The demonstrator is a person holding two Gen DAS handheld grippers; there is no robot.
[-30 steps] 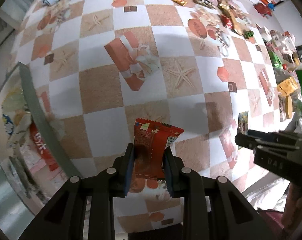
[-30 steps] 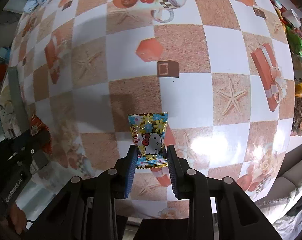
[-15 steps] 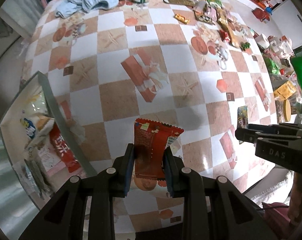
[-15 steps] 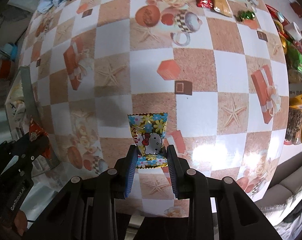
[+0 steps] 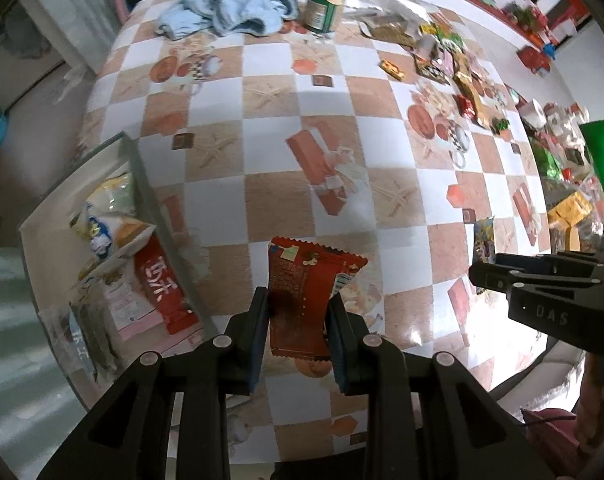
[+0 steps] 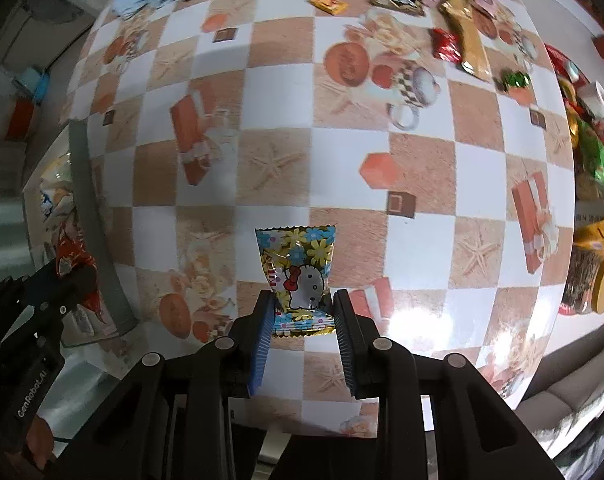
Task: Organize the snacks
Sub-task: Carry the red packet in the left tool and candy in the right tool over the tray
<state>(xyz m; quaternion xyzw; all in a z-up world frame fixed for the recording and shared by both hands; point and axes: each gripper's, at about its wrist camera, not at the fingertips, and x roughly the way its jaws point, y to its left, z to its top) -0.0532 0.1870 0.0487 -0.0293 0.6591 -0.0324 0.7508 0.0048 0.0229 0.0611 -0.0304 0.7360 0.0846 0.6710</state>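
Note:
My left gripper [image 5: 298, 312] is shut on a red snack packet [image 5: 305, 288] and holds it above the checkered table, just right of a grey-walled box [image 5: 150, 200] that has several snack packs inside. My right gripper [image 6: 302, 312] is shut on a flowered Hello Kitty snack packet [image 6: 298, 268], held above the table. The right gripper also shows at the right of the left wrist view [image 5: 477, 272]. The left gripper with its red packet shows at the left of the right wrist view [image 6: 78, 276], beside the box [image 6: 82, 184].
A heap of loose snacks [image 5: 453, 64] lies at the far right of the table. A bottle [image 5: 325, 0] and a blue cloth [image 5: 230, 4] lie at the far edge. Tins and boxes [image 6: 593, 280] stand along the right edge.
Both grippers have risen and pulled back from the table with their packets, so more of the table and the box shows. Both grips are unchanged.

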